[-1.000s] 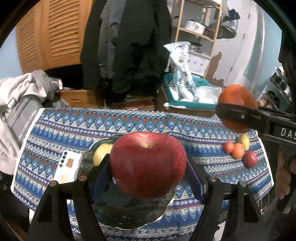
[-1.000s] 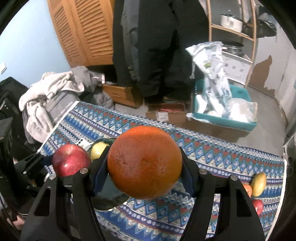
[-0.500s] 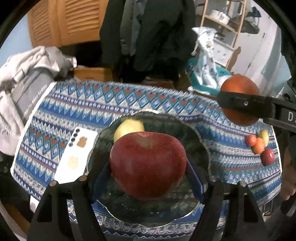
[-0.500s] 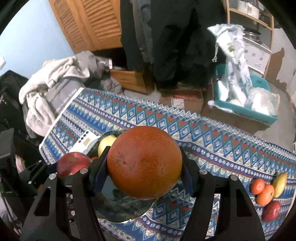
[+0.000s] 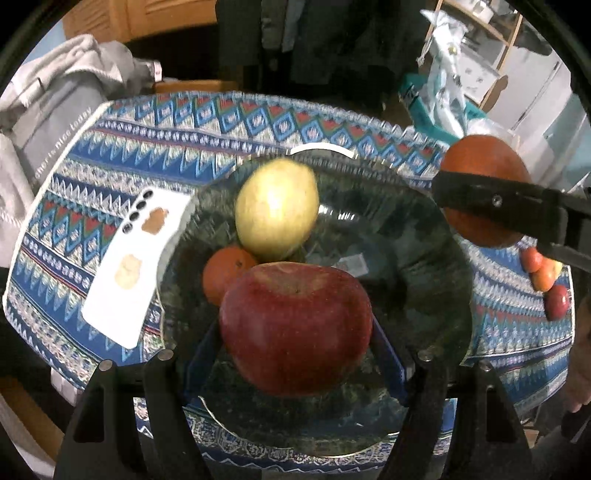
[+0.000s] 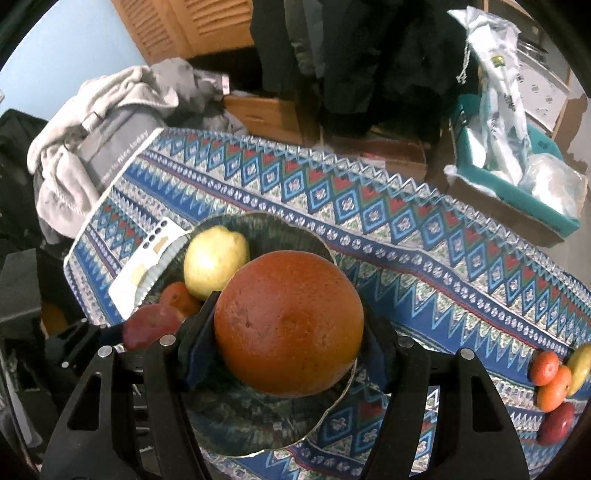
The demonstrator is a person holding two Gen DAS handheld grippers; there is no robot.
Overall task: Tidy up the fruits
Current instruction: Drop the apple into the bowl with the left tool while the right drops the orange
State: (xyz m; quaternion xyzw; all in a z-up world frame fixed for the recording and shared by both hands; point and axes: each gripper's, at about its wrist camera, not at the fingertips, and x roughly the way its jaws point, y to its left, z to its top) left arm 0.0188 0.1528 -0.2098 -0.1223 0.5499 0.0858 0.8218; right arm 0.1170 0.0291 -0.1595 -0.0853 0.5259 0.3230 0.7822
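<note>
Red, waxy and speckled, the apple (image 5: pixel 295 328) sits clamped between the blue-padded fingers (image 5: pixel 201 354) of the left gripper (image 5: pixel 295 350), hanging over the near part of the dark glass bowl (image 5: pixel 424 295). Right gripper (image 6: pixel 288 347), seen in its own view, pinches the big orange (image 6: pixel 289 322), round with dull pitted skin, above the bowl's right half. Black angular finger arms frame both fruits.

Bowl: dark green, mottled, scalloped rim with a pale edge. Inside at its far left, a smooth yellow-green lemon-shaped fruit (image 5: pixel 277 208) leans against a small orange (image 5: pixel 227 271).

Just left of the bowl, touching its rim, a flat white phone (image 5: pixel 136 266) lies back-up with a column of lenses.

Counter carries a woven-look cloth (image 5: pixel 258 122), blue with red and teal diamonds and zigzag bands.

Far right edge: a tight cluster of small fruits (image 6: pixel 556 384), orange, yellow and red, well apart from the bowl.

Beyond: rumpled grey clothing (image 6: pixel 107 110), louvred wooden doors (image 6: pixel 192 26).
</note>
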